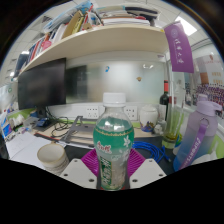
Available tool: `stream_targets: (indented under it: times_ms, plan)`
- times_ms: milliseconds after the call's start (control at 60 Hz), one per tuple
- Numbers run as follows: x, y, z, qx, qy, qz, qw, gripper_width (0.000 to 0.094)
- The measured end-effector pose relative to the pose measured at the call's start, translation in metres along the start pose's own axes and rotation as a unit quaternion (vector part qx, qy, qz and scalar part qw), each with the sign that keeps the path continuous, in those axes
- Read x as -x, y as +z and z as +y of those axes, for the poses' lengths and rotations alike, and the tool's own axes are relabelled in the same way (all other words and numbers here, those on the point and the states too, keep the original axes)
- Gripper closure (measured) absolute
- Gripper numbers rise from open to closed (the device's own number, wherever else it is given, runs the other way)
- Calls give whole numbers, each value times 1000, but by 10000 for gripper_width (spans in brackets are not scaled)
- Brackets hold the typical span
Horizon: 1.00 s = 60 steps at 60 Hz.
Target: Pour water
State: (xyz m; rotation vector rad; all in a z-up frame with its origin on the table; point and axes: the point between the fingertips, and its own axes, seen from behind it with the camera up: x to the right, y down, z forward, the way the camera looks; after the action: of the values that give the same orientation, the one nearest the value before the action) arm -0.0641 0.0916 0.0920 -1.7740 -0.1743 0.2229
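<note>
The tongs (113,172) are clenched on a green-labelled water bottle (113,142) with a white cap, upright between both pads. Behind it on the desk (30,145): a monitor (42,83) far left, a purple bottle (196,135) right.

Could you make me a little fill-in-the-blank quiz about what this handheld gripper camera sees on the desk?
1. The bottle between the gripper fingers has a ____ label.
2. The bottle's cap is ____ in colour.
3. Beyond the bottle, off to one side by the power strip, a dark ____ stands on the desk.
4. The bottle stands ____, not tipped.

Missing words: green; white; monitor; upright
</note>
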Motion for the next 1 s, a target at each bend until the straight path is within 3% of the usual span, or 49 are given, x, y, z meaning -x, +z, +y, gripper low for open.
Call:
stream_targets:
  times_ms: [150, 317, 367, 433, 500, 717, 1000]
  plan:
    - [5, 1, 1, -4, -36, 14, 999, 584]
    - [4, 0, 3, 4, -40, 28, 999, 436]
    - [4, -3, 10, 22, -45, 27, 998, 350]
    - [3, -11, 11, 27, -40, 33, 998, 161]
    - [3, -27, 16, 42, -38, 44, 997, 73]
    - [43, -122, 19, 98, 20, 78, 992, 83]
    - [122, -212, -55, 75, 15, 86, 993, 76]
